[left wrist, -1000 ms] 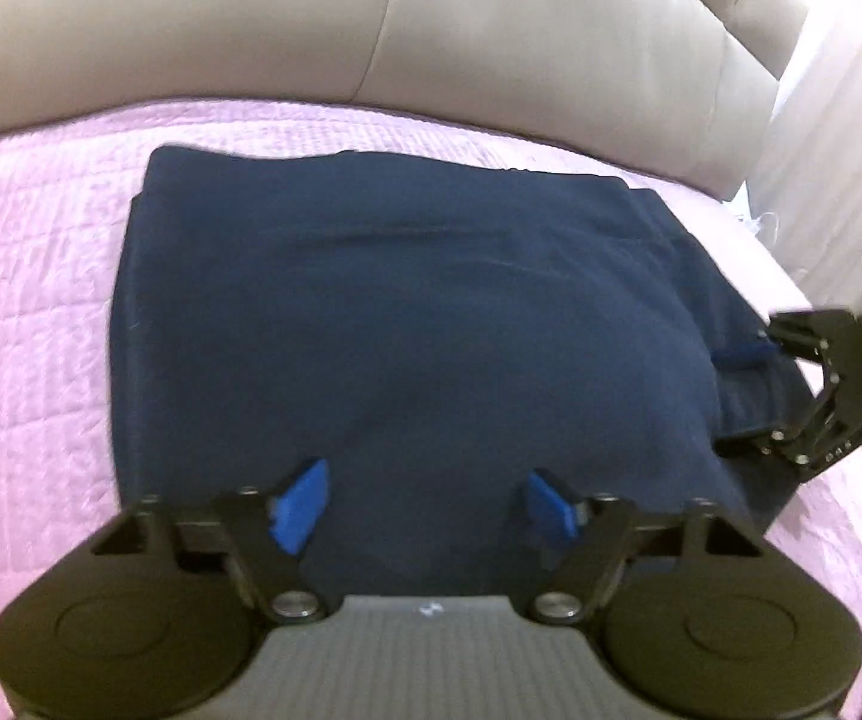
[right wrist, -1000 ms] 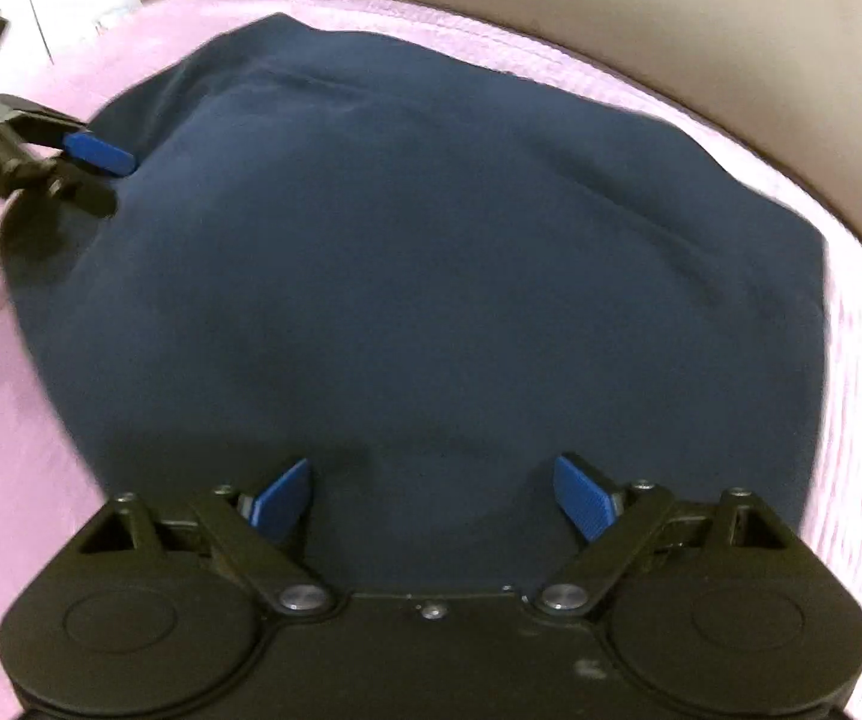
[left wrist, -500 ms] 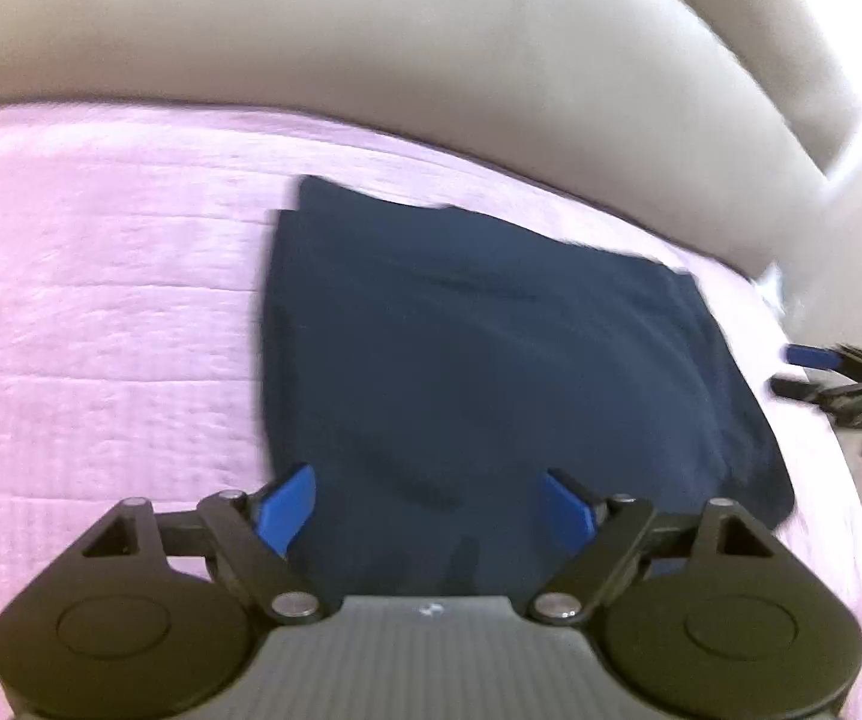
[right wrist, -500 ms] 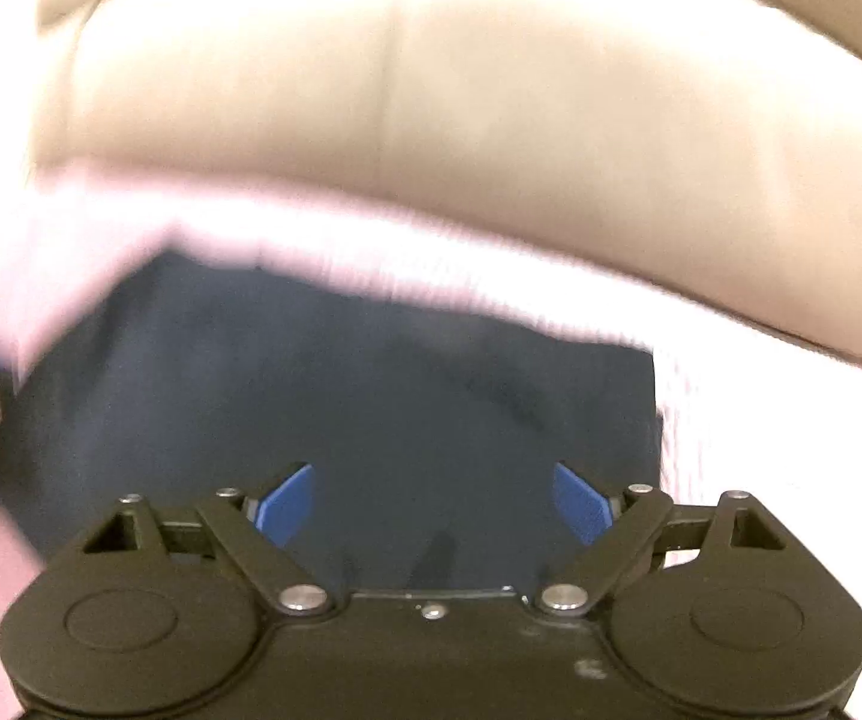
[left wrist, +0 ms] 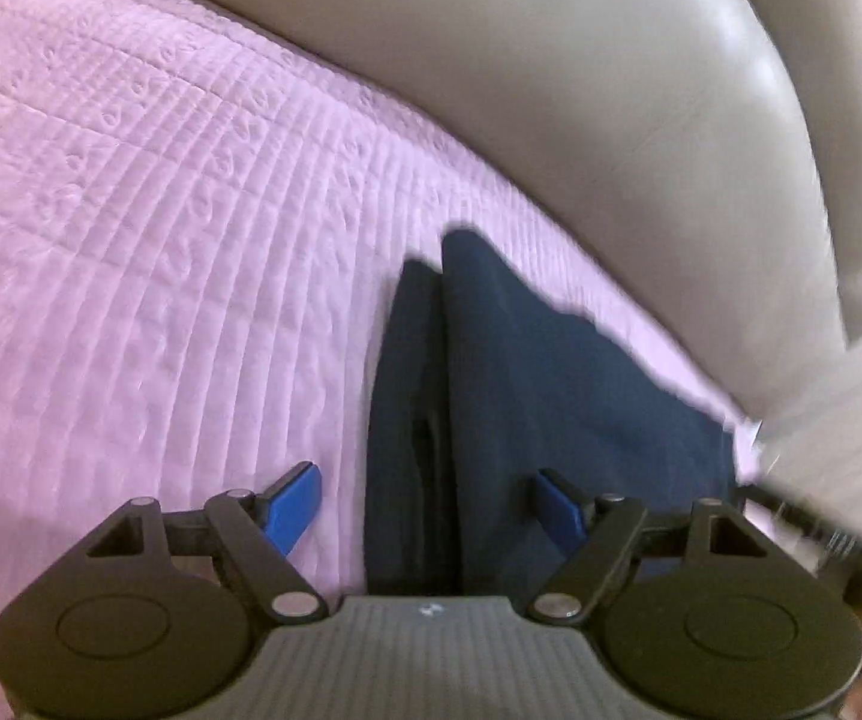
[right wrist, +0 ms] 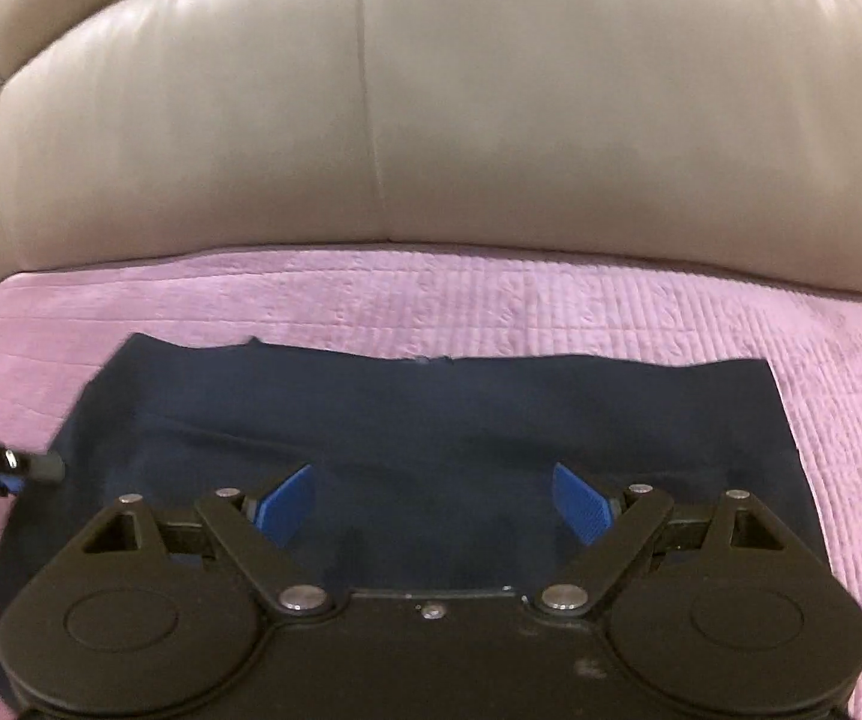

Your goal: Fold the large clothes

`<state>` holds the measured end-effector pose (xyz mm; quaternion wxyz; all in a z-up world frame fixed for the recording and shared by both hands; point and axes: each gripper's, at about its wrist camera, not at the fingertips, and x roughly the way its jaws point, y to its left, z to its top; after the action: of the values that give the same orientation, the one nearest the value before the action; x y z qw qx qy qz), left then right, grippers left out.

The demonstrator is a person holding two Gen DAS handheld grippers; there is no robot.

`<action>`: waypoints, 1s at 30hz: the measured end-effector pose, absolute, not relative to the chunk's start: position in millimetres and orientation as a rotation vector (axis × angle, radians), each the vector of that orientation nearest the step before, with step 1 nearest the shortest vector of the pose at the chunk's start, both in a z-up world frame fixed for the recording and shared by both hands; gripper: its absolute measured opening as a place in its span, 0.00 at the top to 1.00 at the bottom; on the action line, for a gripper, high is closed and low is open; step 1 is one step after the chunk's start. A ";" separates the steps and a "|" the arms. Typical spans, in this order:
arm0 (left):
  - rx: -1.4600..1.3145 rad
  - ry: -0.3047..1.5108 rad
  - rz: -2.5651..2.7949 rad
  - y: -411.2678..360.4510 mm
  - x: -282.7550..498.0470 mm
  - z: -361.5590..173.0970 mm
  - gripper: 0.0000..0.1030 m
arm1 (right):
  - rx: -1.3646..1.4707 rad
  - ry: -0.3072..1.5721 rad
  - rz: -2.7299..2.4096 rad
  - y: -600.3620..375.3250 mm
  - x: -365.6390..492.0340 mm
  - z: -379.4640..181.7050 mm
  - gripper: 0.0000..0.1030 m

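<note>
A folded navy garment [right wrist: 431, 420] lies flat on the pink quilt [right wrist: 550, 300]. In the left wrist view the garment [left wrist: 538, 396] shows its stacked left edge, seen low and side-on. My left gripper [left wrist: 428, 504] is open and empty, low over the garment's left edge. My right gripper [right wrist: 433, 495] is open and empty above the garment's near side. The left gripper's tip [right wrist: 17, 471] shows at the garment's left edge in the right wrist view. The right gripper shows blurred at the far right of the left wrist view [left wrist: 814, 525].
The quilt [left wrist: 131, 240] covers a bed and spreads wide to the left of the garment. A padded beige headboard [right wrist: 371, 120] rises behind it; it also shows in the left wrist view [left wrist: 610, 90].
Both grippers stayed open, pulled back off the garment and tilted up toward the headboard. The left gripper moved left to the garment's left edge.
</note>
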<state>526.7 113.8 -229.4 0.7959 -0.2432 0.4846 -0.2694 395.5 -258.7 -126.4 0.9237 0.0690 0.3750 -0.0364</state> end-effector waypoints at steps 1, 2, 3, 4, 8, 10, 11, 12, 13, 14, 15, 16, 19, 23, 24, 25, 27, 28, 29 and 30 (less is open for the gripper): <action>-0.554 1.027 -0.575 113.2 534.0 -234.1 0.21 | 0.143 0.769 -0.100 -260.3 389.6 -128.5 0.01; -0.583 1.014 -0.580 112.8 542.2 -237.8 0.19 | 0.153 0.768 -0.121 -263.9 390.6 -132.7 0.01; -0.597 1.007 -0.586 111.1 549.3 -239.7 0.18 | 0.178 0.771 -0.138 -267.8 394.5 -137.8 0.01; -0.611 0.998 -0.586 109.0 555.6 -241.3 0.16 | 0.210 0.773 -0.157 -271.7 396.6 -140.0 0.01; -0.680 0.993 -0.652 101.1 555.8 -247.2 0.06 | 0.290 0.778 -0.186 -278.5 425.9 -153.0 0.00; -0.663 1.006 -0.721 99.0 544.2 -247.5 0.07 | 0.221 0.812 -0.209 -272.5 442.5 -162.2 0.00; -0.672 1.015 -0.746 100.1 538.2 -248.1 0.07 | 0.192 0.813 -0.214 -269.1 443.9 -165.0 0.00; -0.696 1.032 -0.772 102.1 531.3 -250.2 0.07 | 0.167 0.808 -0.218 -265.1 439.7 -165.3 0.00; -0.726 1.050 -0.798 104.1 523.5 -253.4 0.07 | 0.150 0.802 -0.219 -261.2 434.4 -166.8 0.00; -0.742 1.067 -0.822 105.4 515.1 -255.7 0.09 | 0.141 0.802 -0.213 -258.0 428.0 -168.7 0.00; -0.731 1.076 -0.833 105.7 506.4 -255.7 0.09 | 0.148 0.803 -0.200 -258.9 420.2 -169.2 0.00; -0.705 1.076 -0.839 104.8 499.1 -254.4 0.10 | 0.159 0.808 -0.185 -258.8 412.7 -171.0 0.00; -0.702 1.086 -0.829 98.7 485.4 -253.2 0.10 | 0.112 0.791 -0.152 -253.6 385.2 -173.7 0.00; -0.814 1.121 -0.822 83.2 482.3 -259.7 0.18 | 0.091 0.784 -0.158 -250.3 347.8 -171.5 0.01; -0.782 1.129 -0.814 75.1 480.6 -258.5 0.35 | 0.098 0.780 -0.155 -249.9 338.6 -170.8 0.01; -0.719 1.145 -0.776 66.9 479.5 -257.4 0.71 | 0.103 0.775 -0.155 -249.2 329.8 -170.1 0.01; -0.658 1.132 -0.693 54.7 468.8 -250.6 0.71 | 0.109 0.765 -0.154 -246.4 313.2 -169.2 0.01; -0.657 1.113 -0.674 51.0 464.5 -246.3 0.71 | 0.106 0.765 -0.154 -245.5 305.7 -168.6 0.01; -0.642 1.092 -0.653 47.2 460.7 -239.7 0.72 | 0.102 0.766 -0.153 -243.0 298.9 -169.4 0.01; -0.630 1.079 -0.637 43.6 457.0 -233.5 0.72 | 0.098 0.765 -0.149 -241.1 290.4 -170.9 0.01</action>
<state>457.0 43.6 -233.5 0.7640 -0.2898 0.4963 -0.2931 290.4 -241.1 -170.9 0.9239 0.0478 0.3727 -0.0726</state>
